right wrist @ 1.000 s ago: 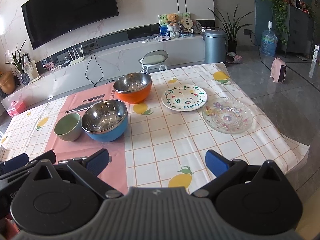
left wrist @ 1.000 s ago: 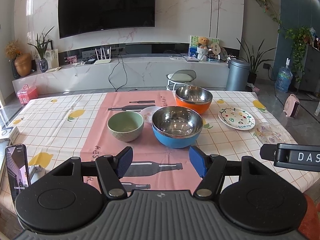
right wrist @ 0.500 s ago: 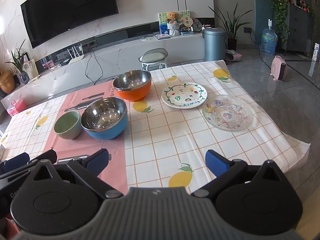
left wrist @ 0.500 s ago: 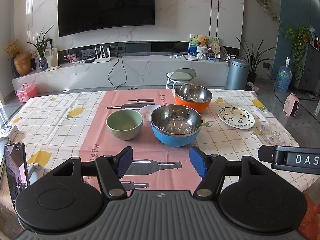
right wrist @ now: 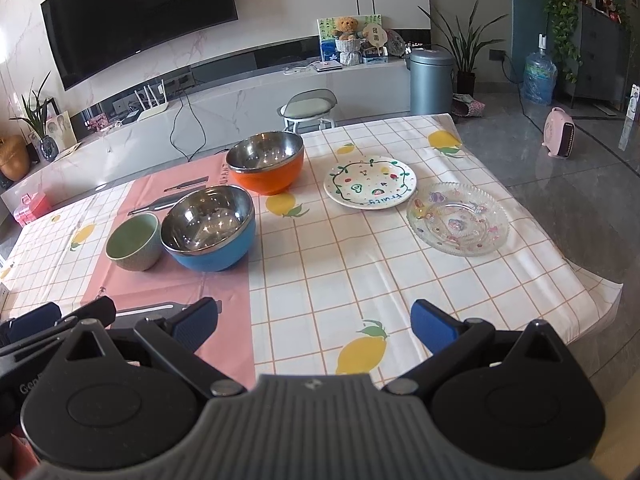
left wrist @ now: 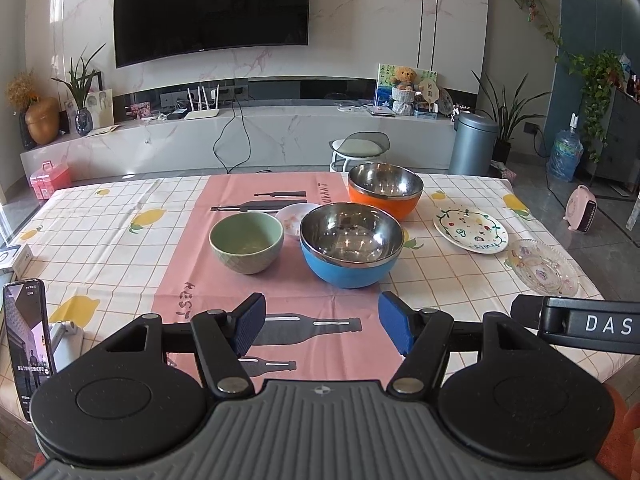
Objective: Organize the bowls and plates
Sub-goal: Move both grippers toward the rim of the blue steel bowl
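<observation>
On the table stand a green bowl (left wrist: pixel 246 242) (right wrist: pixel 133 241), a blue steel-lined bowl (left wrist: pixel 351 243) (right wrist: pixel 209 227) and an orange steel-lined bowl (left wrist: pixel 385 189) (right wrist: pixel 265 167). A small pink dish (left wrist: pixel 294 218) sits behind the green and blue bowls. To the right lie a white painted plate (left wrist: pixel 470 230) (right wrist: pixel 369 185) and a clear glass plate (left wrist: pixel 542 266) (right wrist: pixel 457 218). My left gripper (left wrist: pixel 322 326) hovers open over the near table edge, short of the blue bowl. My right gripper (right wrist: pixel 314 322) is open too, empty, near the front edge.
A phone on a stand (left wrist: pixel 27 342) sits at the near left corner, with a white box (left wrist: pixel 14 258) beyond it. The tablecloth's right edge (right wrist: pixel 600 292) drops off to the floor. A stool (left wrist: pixel 360 148) stands behind the table.
Both grippers have drawn back and risen slightly, so the bowls and plates look a little farther away. Nothing on the table has moved, and both grippers stay open.
</observation>
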`<action>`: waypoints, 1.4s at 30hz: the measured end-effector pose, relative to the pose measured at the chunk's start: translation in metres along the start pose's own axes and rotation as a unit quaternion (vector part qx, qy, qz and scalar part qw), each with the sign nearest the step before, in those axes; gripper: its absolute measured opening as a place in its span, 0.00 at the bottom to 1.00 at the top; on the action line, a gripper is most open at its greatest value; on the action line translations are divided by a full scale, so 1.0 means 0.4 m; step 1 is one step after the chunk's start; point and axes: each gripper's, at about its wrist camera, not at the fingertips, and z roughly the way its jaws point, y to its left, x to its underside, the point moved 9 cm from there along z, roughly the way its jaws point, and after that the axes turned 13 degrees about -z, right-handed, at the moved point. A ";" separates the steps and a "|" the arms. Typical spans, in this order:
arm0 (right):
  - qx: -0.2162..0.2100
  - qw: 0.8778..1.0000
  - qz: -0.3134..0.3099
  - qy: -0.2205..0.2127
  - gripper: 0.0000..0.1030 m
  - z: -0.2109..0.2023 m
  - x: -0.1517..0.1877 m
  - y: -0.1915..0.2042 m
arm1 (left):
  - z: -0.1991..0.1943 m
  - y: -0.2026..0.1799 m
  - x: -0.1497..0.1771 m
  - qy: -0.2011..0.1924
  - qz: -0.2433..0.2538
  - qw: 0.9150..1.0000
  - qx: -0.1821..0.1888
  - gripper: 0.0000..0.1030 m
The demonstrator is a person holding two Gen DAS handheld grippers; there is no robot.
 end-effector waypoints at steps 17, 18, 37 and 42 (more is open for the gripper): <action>-0.013 0.997 -0.072 0.000 0.76 0.161 -0.043 0.064 | 0.129 0.058 -0.064 0.024 -0.068 0.997 0.029 0.54; -0.016 0.997 -0.077 -0.002 0.75 0.174 -0.054 0.072 | 0.138 0.060 -0.080 0.019 -0.070 0.997 0.032 0.54; -0.038 0.999 -0.032 0.016 0.66 0.421 -0.206 0.152 | 0.361 0.104 -0.143 0.068 -0.152 0.986 -0.002 0.43; -0.038 0.998 -0.026 0.047 0.60 0.482 -0.194 0.165 | 0.411 0.110 -0.119 0.095 -0.165 0.982 -0.005 0.47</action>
